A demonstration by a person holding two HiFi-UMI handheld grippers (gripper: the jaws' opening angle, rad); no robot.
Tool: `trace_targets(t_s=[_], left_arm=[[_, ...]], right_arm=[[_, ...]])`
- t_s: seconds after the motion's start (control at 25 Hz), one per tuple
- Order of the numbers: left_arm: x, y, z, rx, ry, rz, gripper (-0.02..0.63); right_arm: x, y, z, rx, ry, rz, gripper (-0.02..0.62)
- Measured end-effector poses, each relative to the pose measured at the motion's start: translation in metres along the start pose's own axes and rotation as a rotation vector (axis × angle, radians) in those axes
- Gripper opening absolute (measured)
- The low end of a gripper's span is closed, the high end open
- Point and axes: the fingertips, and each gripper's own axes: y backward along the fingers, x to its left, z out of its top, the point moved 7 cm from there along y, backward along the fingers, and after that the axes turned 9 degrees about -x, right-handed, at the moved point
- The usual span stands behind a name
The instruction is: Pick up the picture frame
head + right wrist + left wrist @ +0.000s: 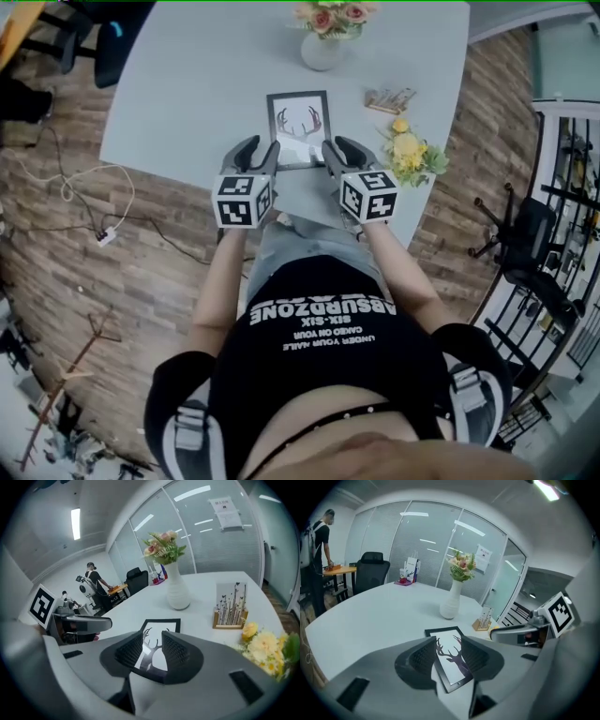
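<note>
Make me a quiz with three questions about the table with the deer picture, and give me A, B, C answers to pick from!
1. Where is the picture frame?
A. on the floor
B. lying flat on the table
C. hanging on a wall

2. What colour is the vase?
A. white
B. red
C. black

3. How is the left gripper?
A. shut on the picture frame
B. shut on a flower
C. open, holding nothing

Answers:
1 B: the head view shows the frame lying on the tabletop with its deer picture facing up.
2 A: both gripper views show the vase plain white.
3 C: the left gripper view shows its jaws standing apart and pressing on nothing.
</note>
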Motion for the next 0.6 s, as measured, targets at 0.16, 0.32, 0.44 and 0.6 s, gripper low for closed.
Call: trace_targets(t_s=[0.16,0.32,0.44,0.6], left_arm=[[0.012,-0.024,-0.013,0.083,0.049,0.023,0.153],[0.022,-0.04,-0.026,0.169,0.101,0.021,0.153],[0.027,-0.048,-0.036,0.23,0.159,-0.016,0.153],[0.041,-0.059,-0.05,0.29,0.271,-0.027,0.152]], right_arm=[[-0.018,-0.023,-0.012,0.116,-0.089,0.033,0.141],[-0.032,-0.037,-0.022,0.196,-0.14,0.047,0.15],[-0.044,-0.045,-0.027,0.229,-0.157,0.041,0.152],[-0.058,-0.056,-0.031,0.252,-0.197,0.038,0.152]])
